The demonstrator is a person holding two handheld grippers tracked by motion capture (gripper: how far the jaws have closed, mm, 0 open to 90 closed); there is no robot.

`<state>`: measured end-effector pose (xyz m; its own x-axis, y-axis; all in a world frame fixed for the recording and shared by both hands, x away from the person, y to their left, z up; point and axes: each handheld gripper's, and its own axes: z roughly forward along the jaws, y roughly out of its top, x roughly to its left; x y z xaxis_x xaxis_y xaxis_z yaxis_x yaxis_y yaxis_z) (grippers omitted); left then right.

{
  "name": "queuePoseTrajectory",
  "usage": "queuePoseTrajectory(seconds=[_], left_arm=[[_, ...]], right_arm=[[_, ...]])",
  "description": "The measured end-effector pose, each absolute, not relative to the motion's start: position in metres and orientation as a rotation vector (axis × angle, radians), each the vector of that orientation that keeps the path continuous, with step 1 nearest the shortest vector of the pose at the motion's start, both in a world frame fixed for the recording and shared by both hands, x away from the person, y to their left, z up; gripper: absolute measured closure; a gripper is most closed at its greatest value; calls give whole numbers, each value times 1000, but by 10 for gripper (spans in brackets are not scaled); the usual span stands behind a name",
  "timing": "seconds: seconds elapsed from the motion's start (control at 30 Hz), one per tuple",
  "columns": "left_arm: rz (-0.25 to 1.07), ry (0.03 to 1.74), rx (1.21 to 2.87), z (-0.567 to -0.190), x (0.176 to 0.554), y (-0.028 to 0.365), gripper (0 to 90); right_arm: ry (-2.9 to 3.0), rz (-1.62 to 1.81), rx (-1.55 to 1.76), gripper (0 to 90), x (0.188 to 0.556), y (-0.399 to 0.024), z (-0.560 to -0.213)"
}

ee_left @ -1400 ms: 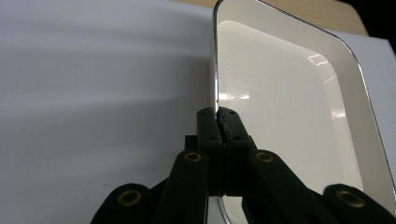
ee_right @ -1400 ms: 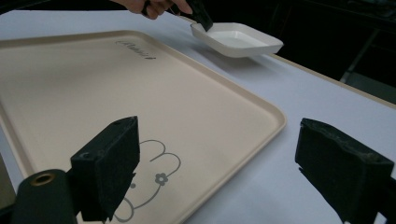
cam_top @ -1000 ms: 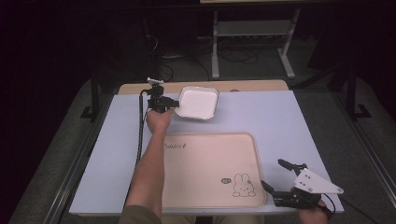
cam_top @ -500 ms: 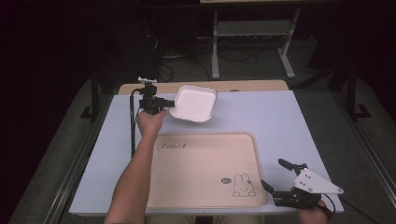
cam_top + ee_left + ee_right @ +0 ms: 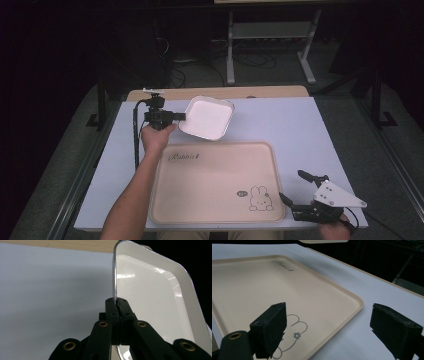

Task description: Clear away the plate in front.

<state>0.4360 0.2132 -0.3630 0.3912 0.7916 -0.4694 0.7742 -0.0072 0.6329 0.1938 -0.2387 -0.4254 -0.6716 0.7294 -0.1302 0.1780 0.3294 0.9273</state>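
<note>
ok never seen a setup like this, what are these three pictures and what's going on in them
There is no robot here: a person sits at a table and holds a pair of hand-held tongs in each hand. The wide picture comes from a camera above, looking down. The other two come from small cameras riding on each pair of tongs, looking along the black jaws.

On the table lies a beige tray with a rabbit drawing. The left tongs are shut on the rim of a white dish, which looks tilted and lifted off the table. The right tongs are open, holding nothing, beside the tray's near right corner.
</note>
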Motion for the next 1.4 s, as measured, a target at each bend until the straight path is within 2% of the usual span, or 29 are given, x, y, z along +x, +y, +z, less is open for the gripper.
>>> queuePoseTrajectory(seconds=[1.4], left_arm=[[-25,1315,1817,-372,368,230,889]], right_arm=[[2057,1340,799,130,193,-239,-425]])
